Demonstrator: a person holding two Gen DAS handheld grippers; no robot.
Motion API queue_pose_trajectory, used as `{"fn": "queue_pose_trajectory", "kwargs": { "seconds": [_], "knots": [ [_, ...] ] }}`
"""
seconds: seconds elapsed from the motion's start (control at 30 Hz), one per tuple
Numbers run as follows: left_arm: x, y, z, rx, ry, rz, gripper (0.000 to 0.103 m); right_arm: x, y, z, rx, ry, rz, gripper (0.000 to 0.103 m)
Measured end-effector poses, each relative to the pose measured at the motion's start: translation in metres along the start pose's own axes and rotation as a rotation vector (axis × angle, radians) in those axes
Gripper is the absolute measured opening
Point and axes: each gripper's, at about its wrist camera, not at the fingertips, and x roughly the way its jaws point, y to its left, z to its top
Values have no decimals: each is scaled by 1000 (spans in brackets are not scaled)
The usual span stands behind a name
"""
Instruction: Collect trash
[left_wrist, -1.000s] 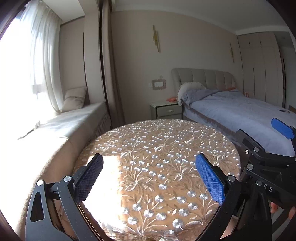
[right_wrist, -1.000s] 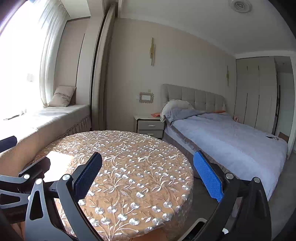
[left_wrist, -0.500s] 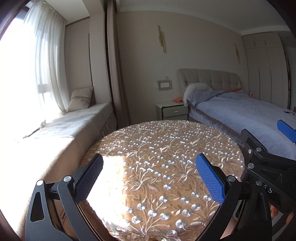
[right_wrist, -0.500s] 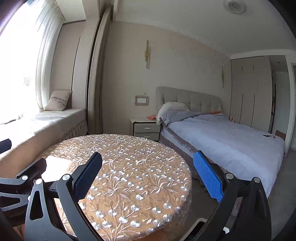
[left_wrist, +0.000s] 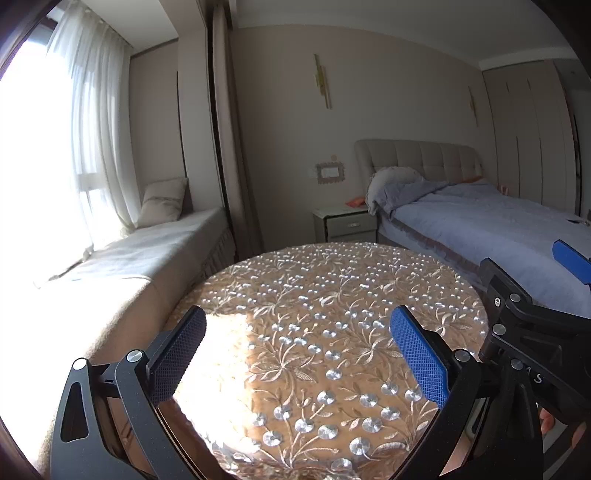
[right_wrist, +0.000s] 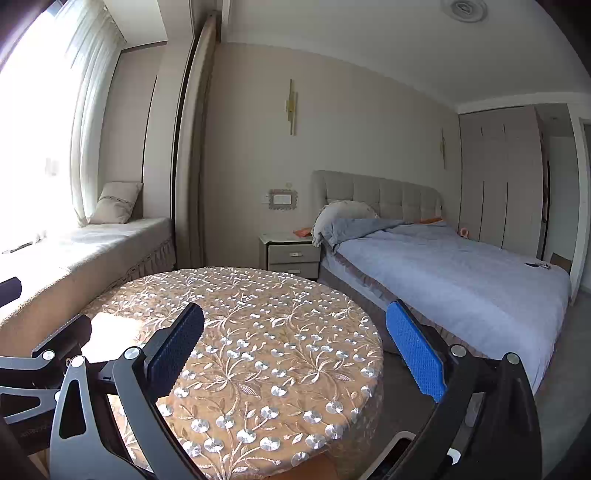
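My left tool (left_wrist: 297, 350) hovers over the round embroidered surface (left_wrist: 325, 295), pads spread wide, holding nothing. My right tool (right_wrist: 295, 347) likewise: wide, unloaded. No trash discernible in either view. Bed (right_wrist: 461, 280) lies beyond.

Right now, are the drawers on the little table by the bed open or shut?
Shut. Both drawer fronts of the nightstand sit flush with its frame in the right wrist view, with no dark gap showing.
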Motion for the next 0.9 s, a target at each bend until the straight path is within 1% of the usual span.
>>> {"fn": "queue_pose_trajectory", "kwargs": {
  "seconds": [0.53, 0.9],
  "knots": [
    [2, 2, -2, -10, 12, -7, 98, 0, 1, 0, -3, 2, -4, 98],
    [2, 1, -4, -7, 12, 1, 98, 0, 1, -2, -4, 3, -6, 98]
  ]
}}
